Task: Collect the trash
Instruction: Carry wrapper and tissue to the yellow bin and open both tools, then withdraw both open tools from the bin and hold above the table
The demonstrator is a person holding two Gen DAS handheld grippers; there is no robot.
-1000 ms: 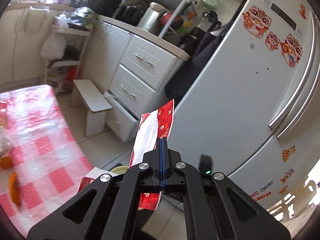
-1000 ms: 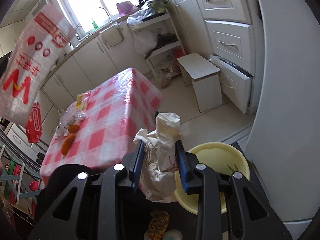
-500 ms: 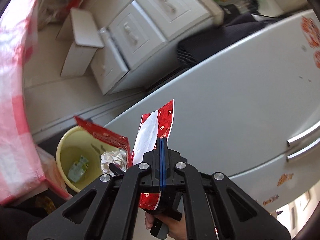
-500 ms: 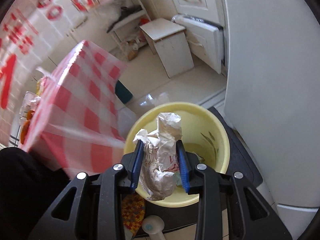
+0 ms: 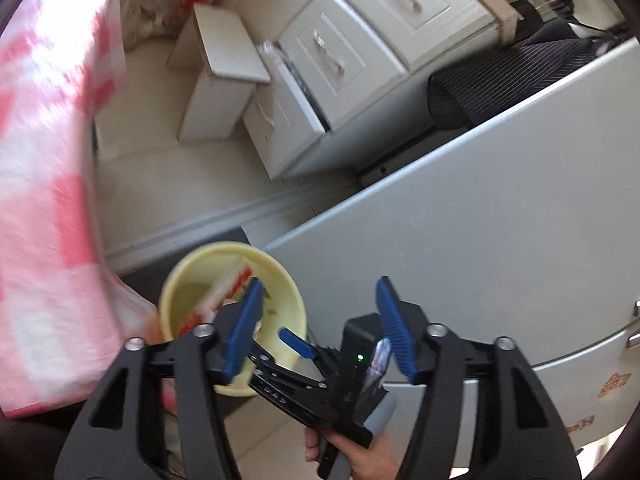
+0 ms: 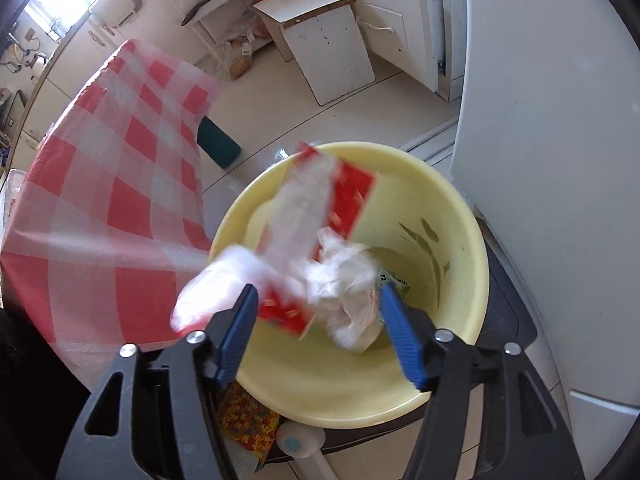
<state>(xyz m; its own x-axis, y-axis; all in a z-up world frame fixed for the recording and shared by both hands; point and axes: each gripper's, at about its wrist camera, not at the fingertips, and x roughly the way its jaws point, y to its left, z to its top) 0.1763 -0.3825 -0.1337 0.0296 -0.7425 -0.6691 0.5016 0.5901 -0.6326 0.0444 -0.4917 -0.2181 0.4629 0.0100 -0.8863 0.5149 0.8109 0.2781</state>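
We hold both grippers over the yellow bin (image 6: 460, 240); it stands on the floor between the red-checked tablecloth (image 6: 100, 200) and the grey fridge (image 6: 540, 120).

Left gripper (image 5: 320, 324): jaws opening, blue pads well apart, nothing between them; through the gap we see the right gripper's black body and the hand (image 5: 360, 460) that carries it, lower down; the bin rim shows just left of the left pad, with a blurred red-and-white wrapper (image 5: 224, 292) inside it.

Right gripper (image 6: 318, 328): jaws opening, pads clear of everything; the crumpled white paper (image 6: 344, 280) sits in the gap between them but neither pad presses on it; it looks loose over the bin's inside.

Red-and-white wrapper (image 6: 320, 204) in the right wrist view: blurred, tilted, mostly within the bin's mouth, its upper corner reaching over the far rim; it overlaps the crumpled paper; whether the two touch we cannot tell.

Inside the bin, a small greenish scrap (image 6: 394, 280) shows beside the paper, near the right pad.

Around: white stool (image 6: 320, 40) on the tiled floor beyond the bin; white drawers (image 5: 340, 60) beside it, the lowest one partly pulled out; a patterned cloth (image 6: 248, 424) and a white round object (image 6: 296, 440) lie below the bin's near rim.
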